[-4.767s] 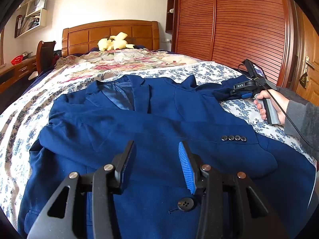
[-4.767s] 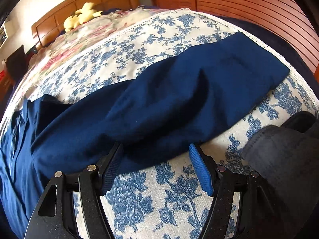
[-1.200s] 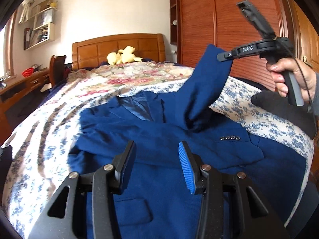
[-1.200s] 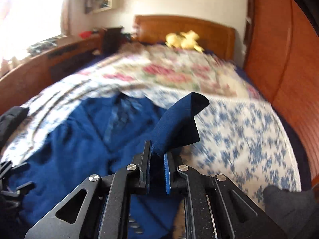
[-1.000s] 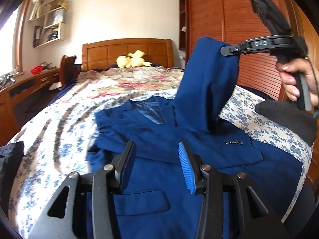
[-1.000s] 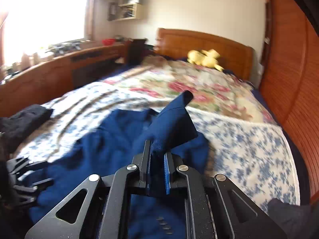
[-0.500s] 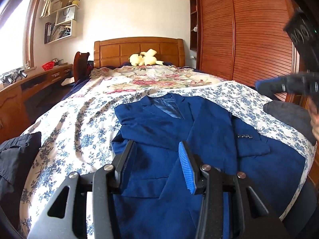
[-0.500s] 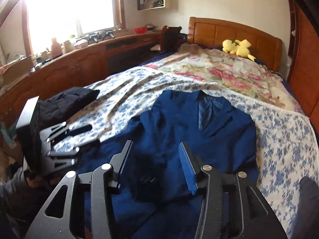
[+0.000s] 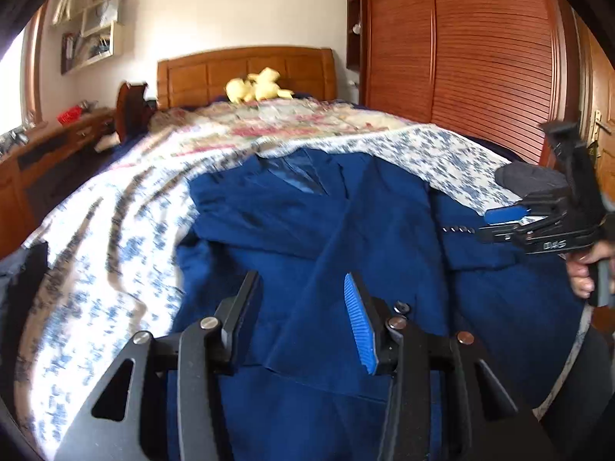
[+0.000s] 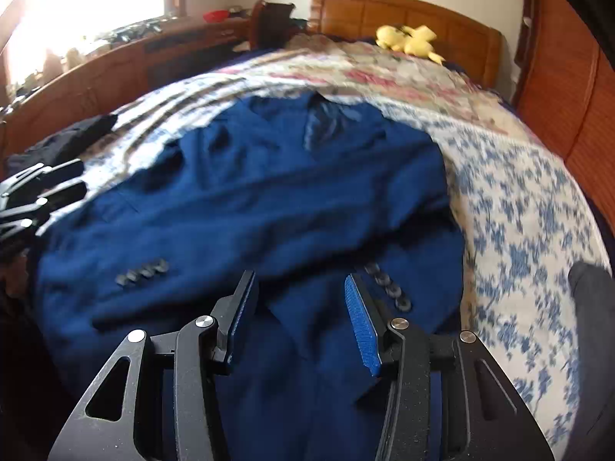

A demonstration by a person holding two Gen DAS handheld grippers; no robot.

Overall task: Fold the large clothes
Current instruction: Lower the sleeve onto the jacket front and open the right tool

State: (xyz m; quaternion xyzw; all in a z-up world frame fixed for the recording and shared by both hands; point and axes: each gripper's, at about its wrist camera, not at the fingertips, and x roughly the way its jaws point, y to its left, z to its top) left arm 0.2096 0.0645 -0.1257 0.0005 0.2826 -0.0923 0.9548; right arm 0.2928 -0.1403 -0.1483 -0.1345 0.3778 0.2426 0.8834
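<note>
Bedroom setting, with a long wooden dresser (image 10: 115, 65) along the left wall under a bright window and a red bowl (image 10: 216, 15) at its far end. Next comes a bed with a blue-and-white floral bedspread (image 9: 96, 269); a dark garment (image 10: 61, 142) lies on its left edge. At the far end stands a wooden headboard (image 9: 246, 73) with a yellow plush toy (image 9: 257, 88) before it. A navy suit jacket (image 9: 307, 223) lies face up across the middle of the bed, collar toward the headboard, lapels open on a lighter blue lining. Both sleeves are folded across its front: in the right wrist view one sleeve (image 10: 215, 230) runs down toward the left, its four cuff buttons (image 10: 142, 271) showing, and a second row of buttons (image 10: 388, 288) sits just right of the right gripper (image 10: 300, 319). The left gripper (image 9: 303, 319) hangs over the jacket's lower front, jaws partly apart, nothing between them, a single dark button (image 9: 401, 307) just beside its right finger. The right gripper also stands partly apart and empty above the jacket; whether either touches the cloth cannot be told. A slatted wooden wardrobe (image 9: 480, 57) lines the right wall, and a dark grey cloth (image 9: 534, 178) rests on the bed's right edge.
</note>
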